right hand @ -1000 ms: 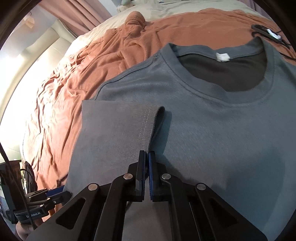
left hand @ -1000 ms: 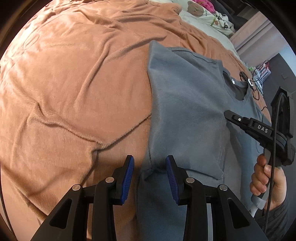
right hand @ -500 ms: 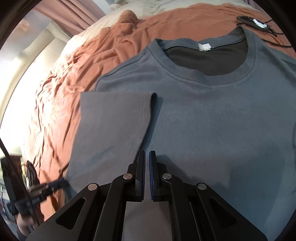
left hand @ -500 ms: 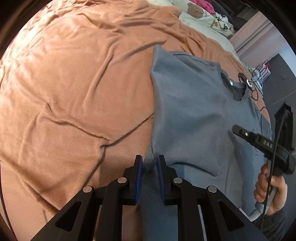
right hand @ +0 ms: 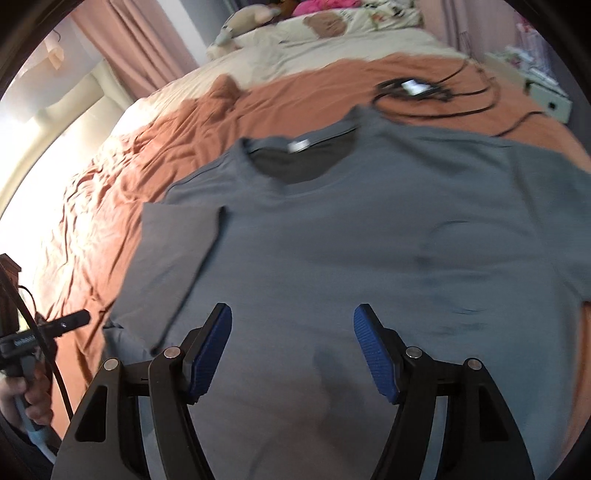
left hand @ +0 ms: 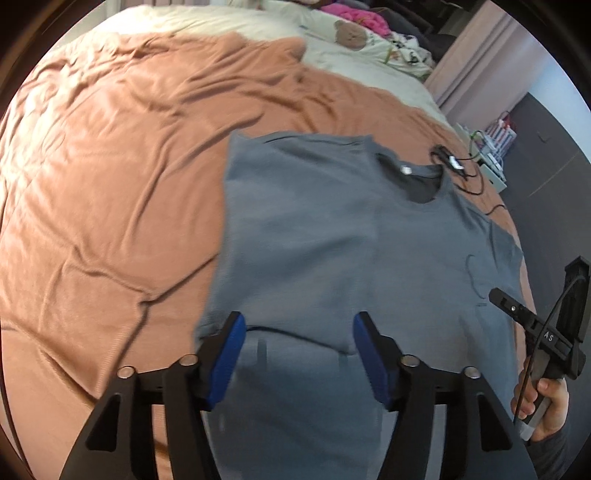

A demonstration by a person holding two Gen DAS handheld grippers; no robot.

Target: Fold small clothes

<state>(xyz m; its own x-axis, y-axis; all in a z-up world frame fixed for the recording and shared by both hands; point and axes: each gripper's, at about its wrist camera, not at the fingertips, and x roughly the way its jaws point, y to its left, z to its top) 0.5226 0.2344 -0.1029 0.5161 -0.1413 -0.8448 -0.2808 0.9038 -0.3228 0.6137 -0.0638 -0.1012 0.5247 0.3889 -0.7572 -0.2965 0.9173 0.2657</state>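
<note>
A grey T-shirt [left hand: 332,240] lies flat, collar away from me, on the orange blanket [left hand: 110,184]. In the right wrist view its left sleeve [right hand: 177,236] is folded inward over the shirt [right hand: 351,240] body. My left gripper [left hand: 298,319] hovers above the shirt's near left part with its jaws opening and no cloth between the blue pads. My right gripper [right hand: 291,310] hangs over the shirt's lower middle, jaws also opening and holding nothing. Each gripper shows at the other view's edge, the right gripper [left hand: 532,332] and the left gripper [right hand: 48,328], each held by a hand.
A black cable with a small device [right hand: 413,86] lies on the blanket just past the collar. Cream bedding with a bear cushion [left hand: 349,35] and bright clothes sit at the bed's far end. Curtains and a low shelf [left hand: 491,147] stand to the right.
Both grippers have opened wide, let go of the shirt and drawn back and upward. The folded side now lies on the shirt, and more of the bed is in view.
</note>
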